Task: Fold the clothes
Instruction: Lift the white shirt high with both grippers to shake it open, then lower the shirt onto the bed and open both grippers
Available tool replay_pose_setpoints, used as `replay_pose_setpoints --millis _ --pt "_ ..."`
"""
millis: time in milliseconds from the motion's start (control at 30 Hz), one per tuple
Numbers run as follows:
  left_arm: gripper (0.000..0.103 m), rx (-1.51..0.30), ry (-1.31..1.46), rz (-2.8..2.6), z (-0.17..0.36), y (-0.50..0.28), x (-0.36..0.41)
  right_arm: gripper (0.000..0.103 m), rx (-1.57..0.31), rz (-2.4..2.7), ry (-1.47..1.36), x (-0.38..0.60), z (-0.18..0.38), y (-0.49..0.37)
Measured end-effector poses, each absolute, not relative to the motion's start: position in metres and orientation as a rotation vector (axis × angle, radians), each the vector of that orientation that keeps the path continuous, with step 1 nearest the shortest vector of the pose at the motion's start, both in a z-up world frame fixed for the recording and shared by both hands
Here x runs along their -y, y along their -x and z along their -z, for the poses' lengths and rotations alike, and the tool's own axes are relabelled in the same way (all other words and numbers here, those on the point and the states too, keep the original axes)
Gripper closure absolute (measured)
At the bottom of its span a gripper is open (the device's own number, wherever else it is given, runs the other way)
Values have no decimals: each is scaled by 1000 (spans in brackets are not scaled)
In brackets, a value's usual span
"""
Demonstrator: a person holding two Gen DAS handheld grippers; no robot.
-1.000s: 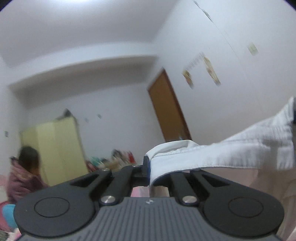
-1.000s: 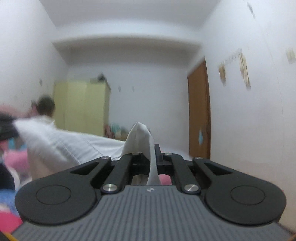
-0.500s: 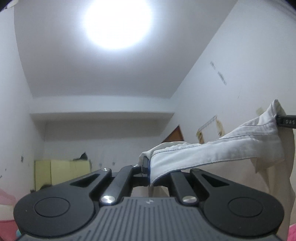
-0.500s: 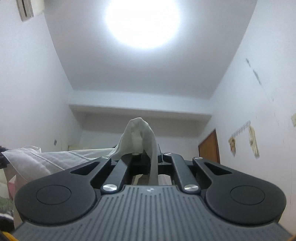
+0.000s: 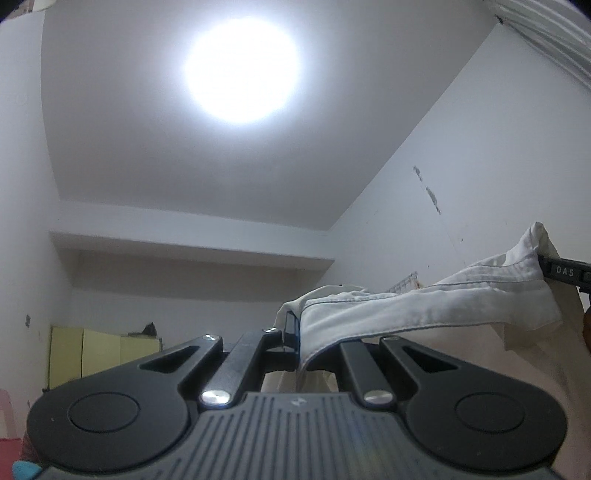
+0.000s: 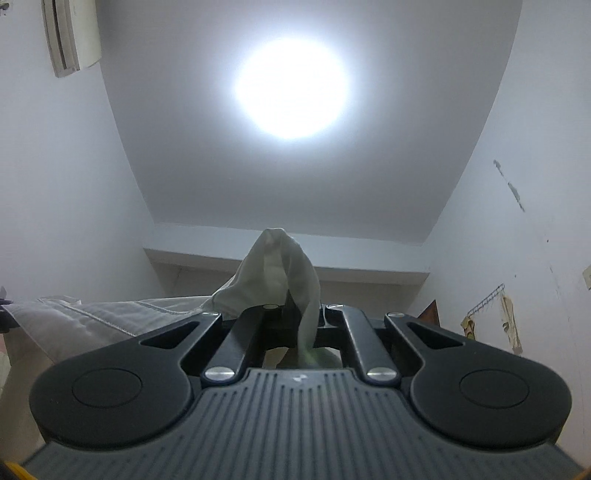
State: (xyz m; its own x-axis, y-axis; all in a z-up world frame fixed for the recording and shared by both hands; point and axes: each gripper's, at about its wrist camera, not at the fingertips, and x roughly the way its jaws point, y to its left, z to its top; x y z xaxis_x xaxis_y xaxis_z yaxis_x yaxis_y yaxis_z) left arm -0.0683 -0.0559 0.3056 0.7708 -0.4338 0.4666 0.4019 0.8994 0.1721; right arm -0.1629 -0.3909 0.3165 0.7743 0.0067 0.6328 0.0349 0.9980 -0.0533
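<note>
Both grippers have swung up since the earlier frame, so the cupboard and door that filled the views have sunk to the bottom edges and the ceiling lamp (image 5: 240, 70) now fills the top. Stretched in the air between the two tools is the white garment (image 5: 424, 306), one stitched hem running from the left gripper (image 5: 295, 332) across to the right gripper (image 6: 295, 325), with the rest hanging below out of sight.

Each pair of jaws is pressed fully together on a pinch of cloth; a loose peak of fabric stands above the right one.

Risks, as I judge them:
- The hanging part cannot be seen, so it may come down twisted or bunched if lowered blind.
- Each hold is only a small pinch near an edge; a sharp shake could pull the hem free.
- Pulling the hands further apart could strain the taut hem.

Count, largest first:
- one lamp
- one air conditioner (image 6: 72, 35) high on the wall
- one yellow cupboard (image 5: 103, 354)
- one garment
- two grippers
- one wall rack (image 6: 487, 302)
</note>
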Motion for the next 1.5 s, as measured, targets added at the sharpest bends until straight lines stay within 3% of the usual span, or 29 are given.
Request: replay_pose_setpoints --millis 233,500,767,900,1000,1067,1167,1267,1333,1400,1500 --pt "100 372 -47 458 -275 -6 80 101 560 19 38 402 -291 87" --pt "100 153 -29 434 -225 -148 92 101 364 36 23 412 -242 -51" --pt "99 -111 -50 307 -116 -290 49 101 78 5 -3 392 -162 -237" --pt "98 -290 -90 248 -41 -368 53 101 -110 -11 -18 369 -80 -319" --pt "79 -498 -124 207 22 -428 64 99 -299 -19 17 349 -10 -382" --pt "56 -640 -149 180 67 -455 64 98 -474 -45 99 332 36 -417" --pt "52 -734 -121 148 106 -465 55 92 -730 -45 305 307 100 -442" --pt "35 -716 -79 154 102 -461 39 77 -724 -20 532 288 116 -423" --pt "34 -713 -85 162 89 -453 38 38 -703 -16 627 279 110 -408" --pt "28 -709 -82 172 76 -445 36 23 -697 -38 657 285 102 -394" --pt "24 -706 -47 197 68 -444 32 21 -707 -55 661 294 88 -375"
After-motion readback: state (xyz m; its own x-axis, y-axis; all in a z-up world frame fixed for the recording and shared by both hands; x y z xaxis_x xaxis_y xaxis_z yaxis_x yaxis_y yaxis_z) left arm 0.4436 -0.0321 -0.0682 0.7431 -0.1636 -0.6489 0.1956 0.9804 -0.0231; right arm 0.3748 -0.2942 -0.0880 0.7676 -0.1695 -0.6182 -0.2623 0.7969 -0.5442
